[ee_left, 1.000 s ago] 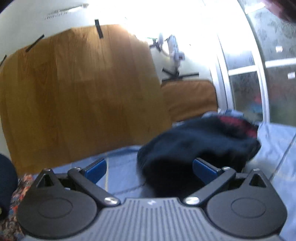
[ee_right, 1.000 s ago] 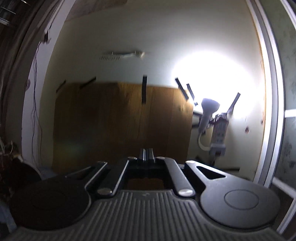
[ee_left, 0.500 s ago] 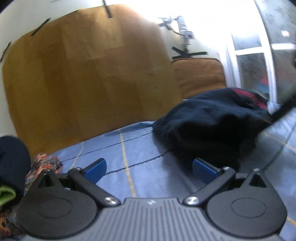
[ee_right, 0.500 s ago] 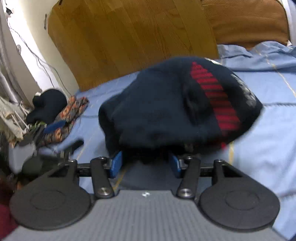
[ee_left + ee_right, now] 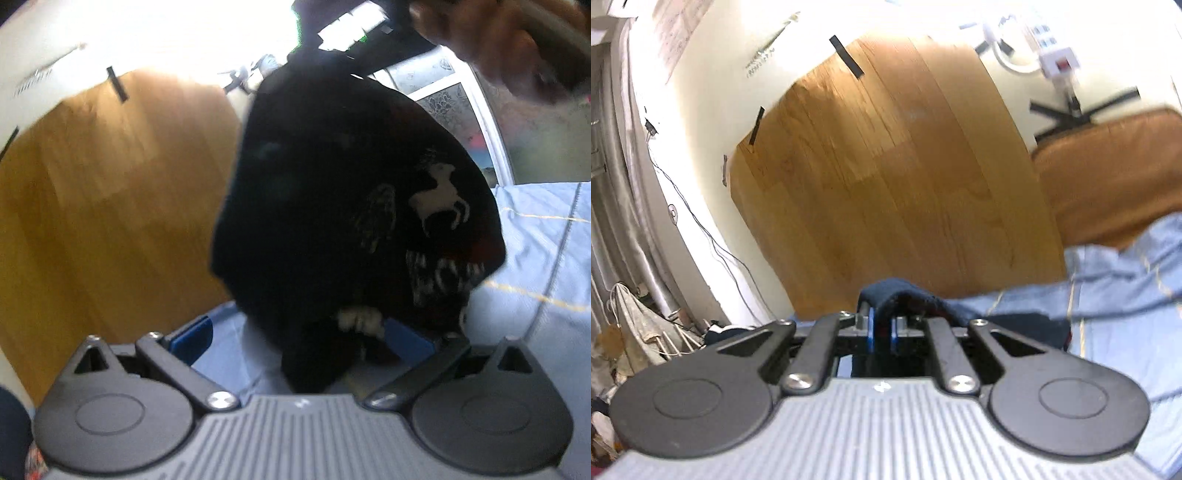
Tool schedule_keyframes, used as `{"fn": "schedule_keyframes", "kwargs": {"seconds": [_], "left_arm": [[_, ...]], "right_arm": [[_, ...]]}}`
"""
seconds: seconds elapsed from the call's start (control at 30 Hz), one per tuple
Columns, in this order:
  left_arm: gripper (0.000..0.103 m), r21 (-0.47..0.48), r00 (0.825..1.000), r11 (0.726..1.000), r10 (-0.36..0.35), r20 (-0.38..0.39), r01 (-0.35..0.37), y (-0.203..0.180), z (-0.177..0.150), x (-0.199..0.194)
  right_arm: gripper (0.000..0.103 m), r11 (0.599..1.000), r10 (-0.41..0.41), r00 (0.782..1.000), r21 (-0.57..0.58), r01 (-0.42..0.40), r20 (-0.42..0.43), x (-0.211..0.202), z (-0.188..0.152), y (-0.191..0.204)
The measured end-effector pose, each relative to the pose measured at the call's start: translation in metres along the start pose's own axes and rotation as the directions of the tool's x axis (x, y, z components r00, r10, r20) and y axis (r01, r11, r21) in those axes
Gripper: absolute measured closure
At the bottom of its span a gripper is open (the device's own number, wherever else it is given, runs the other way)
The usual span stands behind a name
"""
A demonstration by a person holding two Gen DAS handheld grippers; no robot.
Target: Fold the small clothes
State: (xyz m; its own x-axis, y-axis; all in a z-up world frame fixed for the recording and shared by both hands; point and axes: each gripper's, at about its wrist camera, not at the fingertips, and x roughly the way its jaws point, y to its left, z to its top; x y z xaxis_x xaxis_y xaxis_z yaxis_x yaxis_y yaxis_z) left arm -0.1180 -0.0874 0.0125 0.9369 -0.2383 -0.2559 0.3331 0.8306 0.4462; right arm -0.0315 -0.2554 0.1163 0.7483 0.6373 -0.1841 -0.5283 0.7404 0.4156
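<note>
A dark navy knitted garment with white deer figures and red stripes hangs in the air over the blue sheet. Its top goes up toward a person's hand at the upper right. My left gripper is open, and the garment's lower end dangles between its blue pads without being pressed. In the right wrist view my right gripper has its jaws closing, nearly together, with a fold of the navy garment pinched between the blue pads.
A wooden panel leans on the wall behind the bed, with a brown cushion to its right. Rumpled blue sheet lies at the right. Bags and clutter crowd the left side. Other dark clothes lie at the left edge.
The garment lay in a heap on the sheet; now it hangs raised in front of my left gripper. My right gripper came down, opened around its edge and closed on it.
</note>
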Motion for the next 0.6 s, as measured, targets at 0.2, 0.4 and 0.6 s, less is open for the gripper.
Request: {"fn": "schedule_keyframes", "kwargs": {"seconds": [0.2, 0.4, 0.6], "left_arm": [[0.001, -0.082, 0.999, 0.996, 0.041, 0.033, -0.038, 0.004, 0.018, 0.012], [0.011, -0.153, 0.996, 0.986, 0.074, 0.058, -0.065, 0.014, 0.031, 0.016], [0.083, -0.19, 0.996, 0.981, 0.048, 0.069, -0.034, 0.021, 0.04, 0.038]], "right_arm": [[0.092, 0.998, 0.005, 0.999, -0.071, -0.002, 0.05, -0.02, 0.017, 0.004], [0.092, 0.995, 0.025, 0.994, -0.097, -0.015, 0.107, -0.032, 0.037, 0.017], [0.092, 0.99, 0.026, 0.985, -0.138, -0.003, 0.168, -0.05, 0.051, 0.04]]}}
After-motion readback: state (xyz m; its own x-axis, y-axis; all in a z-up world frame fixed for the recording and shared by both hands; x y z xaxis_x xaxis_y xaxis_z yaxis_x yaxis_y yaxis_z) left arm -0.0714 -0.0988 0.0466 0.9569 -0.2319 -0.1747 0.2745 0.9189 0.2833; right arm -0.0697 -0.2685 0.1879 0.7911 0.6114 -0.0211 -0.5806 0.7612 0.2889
